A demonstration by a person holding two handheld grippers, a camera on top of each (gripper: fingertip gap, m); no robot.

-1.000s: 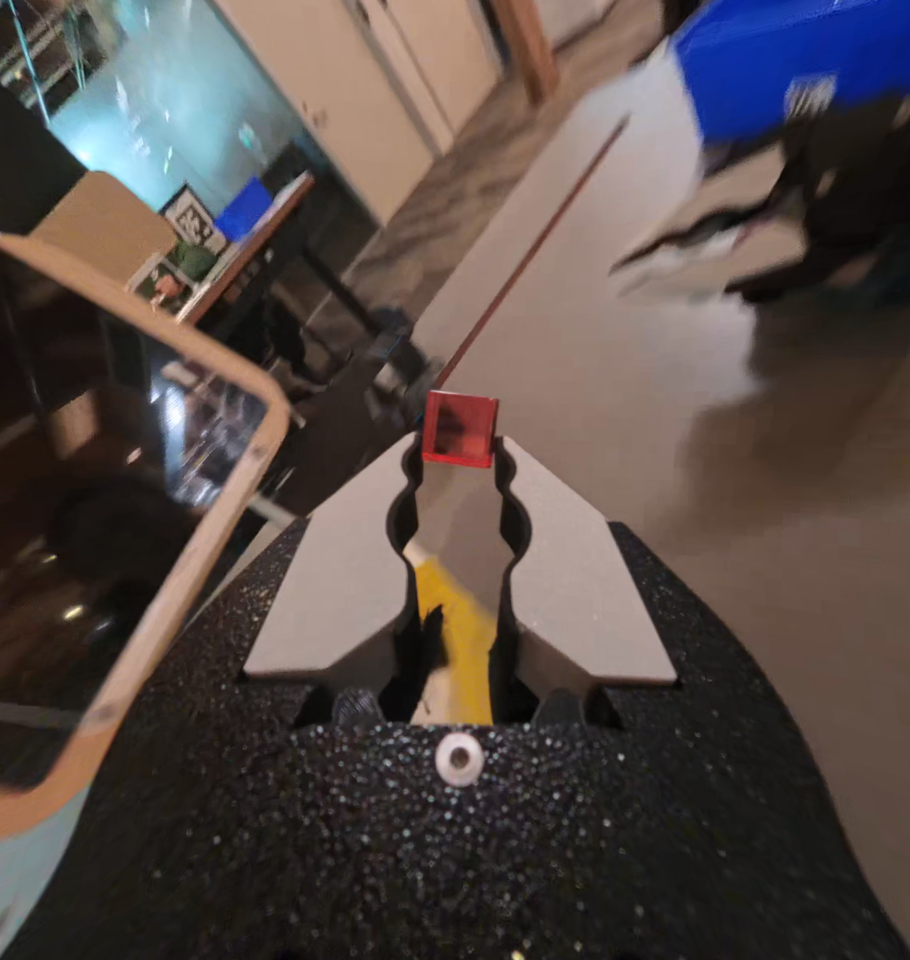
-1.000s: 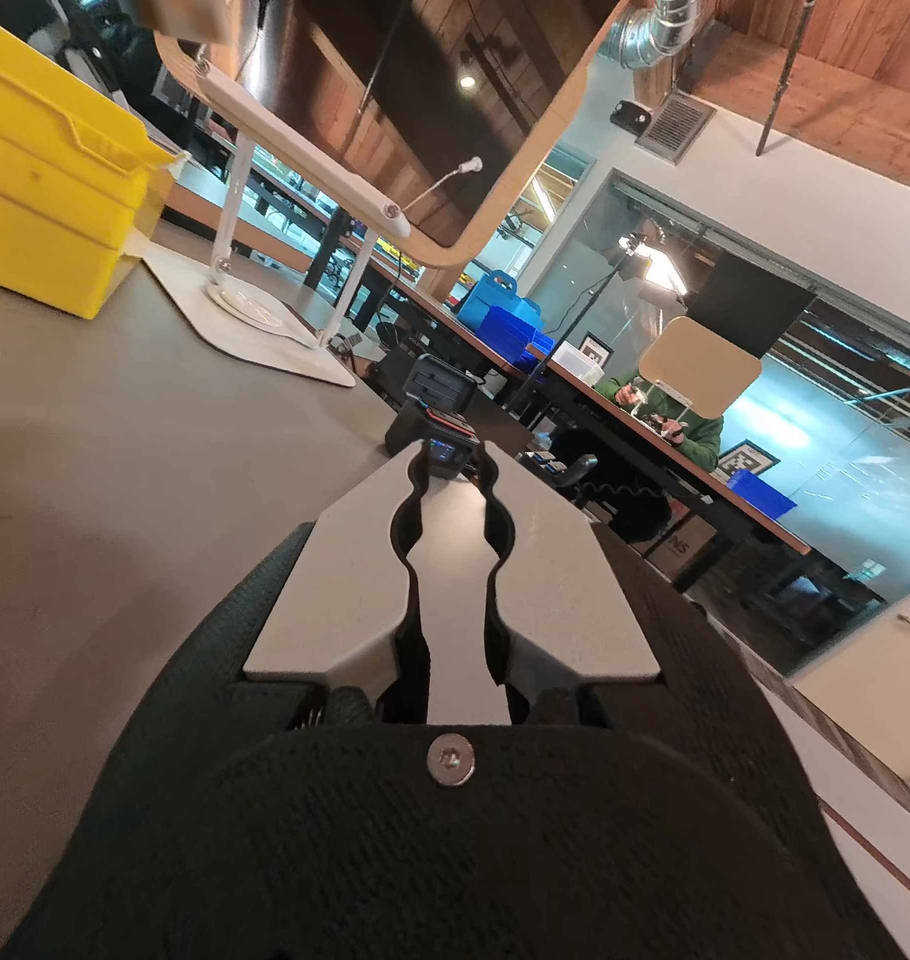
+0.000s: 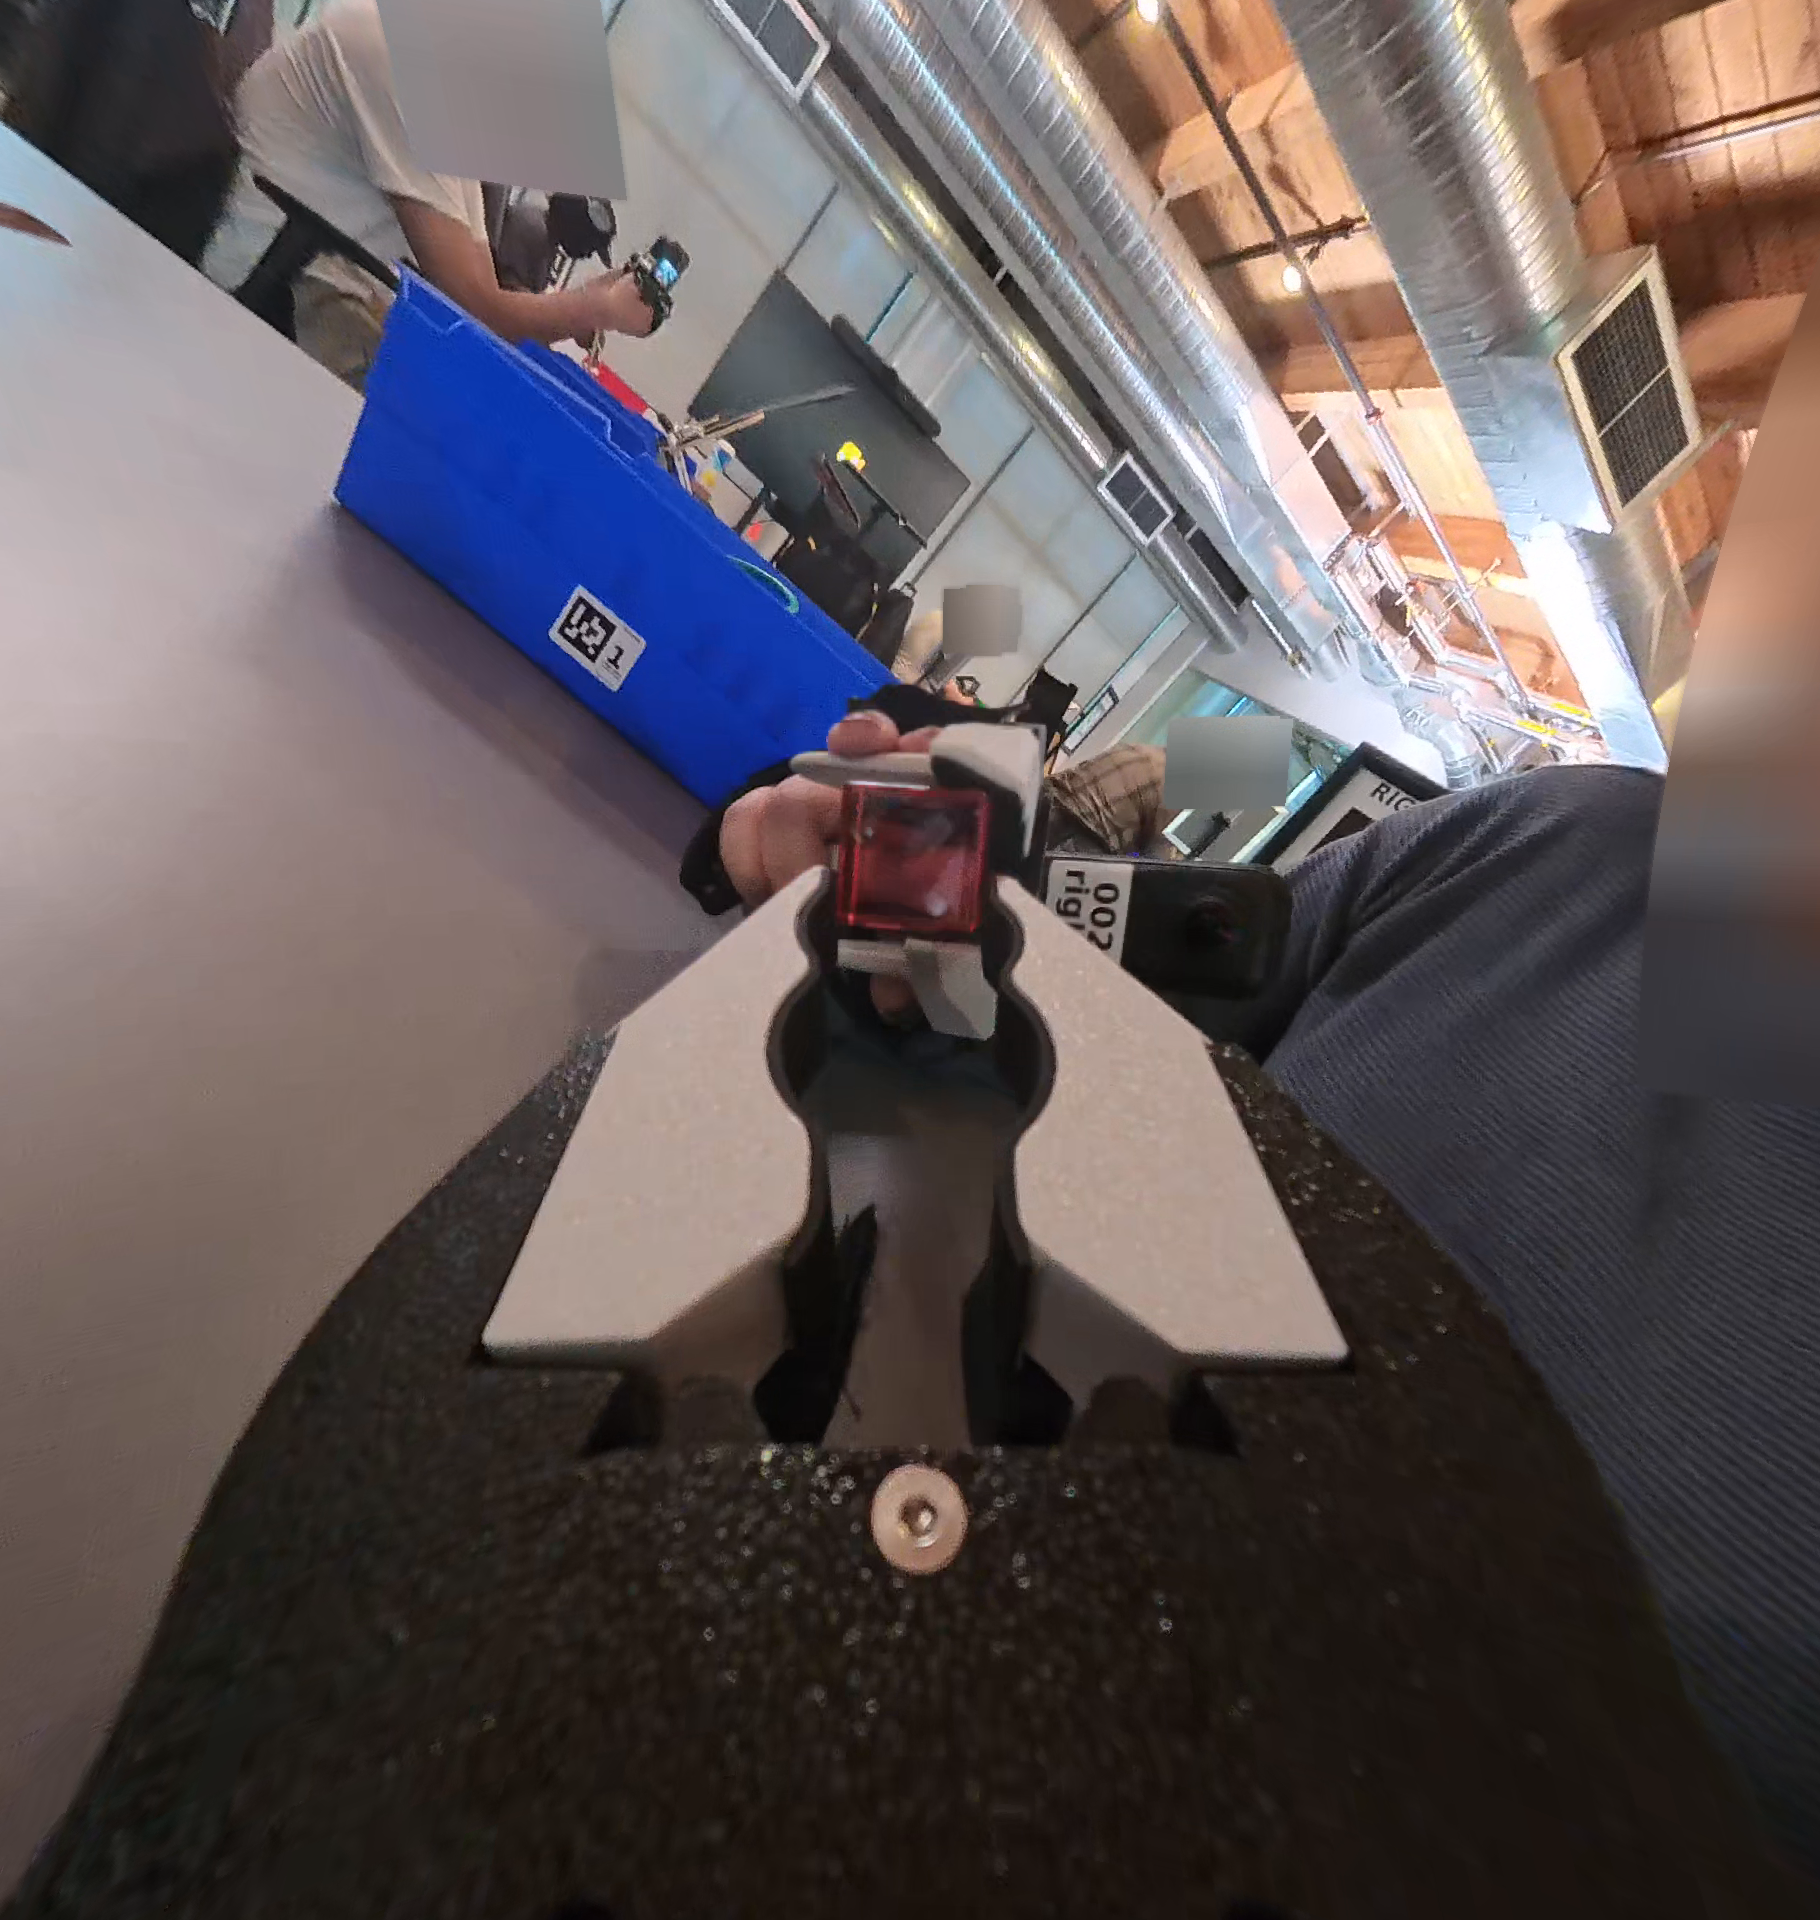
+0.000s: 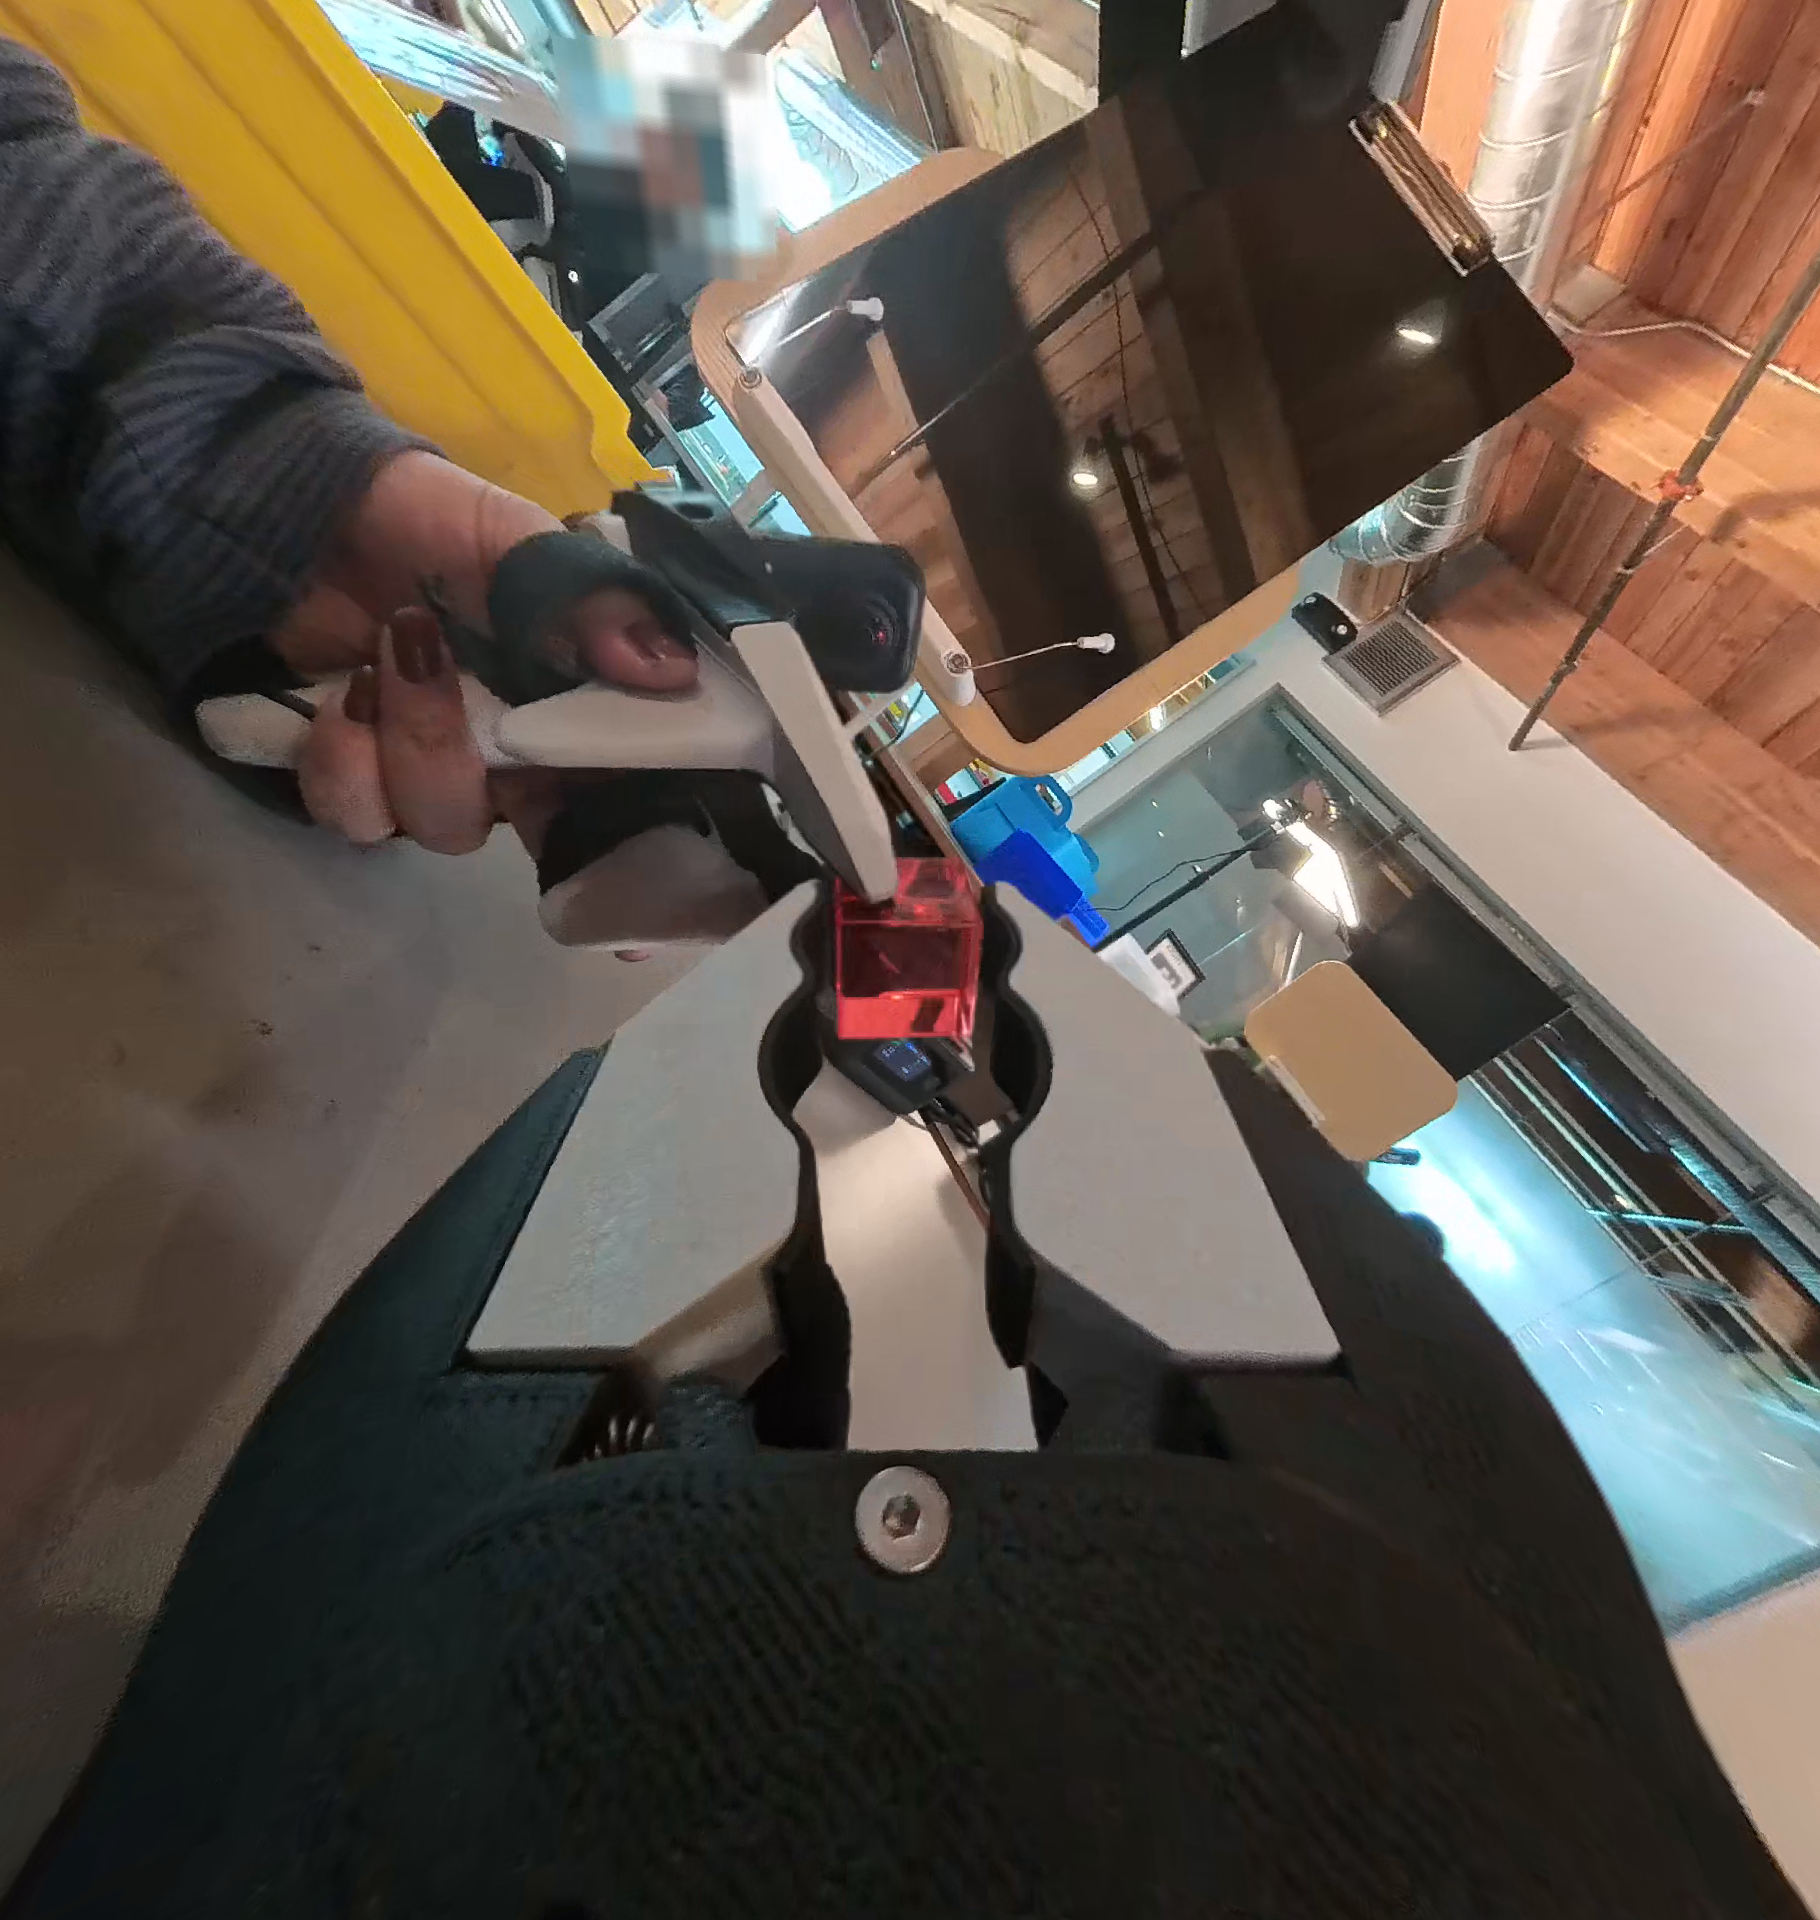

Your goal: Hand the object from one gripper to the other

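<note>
Between both sets of tips, above the grey table: a red cube.
Left gripper and right gripper each pinch it. Only the left view shows a blue bin; only the right, a yellow bin.

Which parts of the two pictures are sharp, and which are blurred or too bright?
Left wrist view: red cube sharp at the left claw, window at upper right overexposed. Right wrist view: cube sharp, yellow bin soft, straight edges bowed.

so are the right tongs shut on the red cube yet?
Yes, shut on it: the red cube sits pinched between the right tongs; the left tongs also grip it.
</note>
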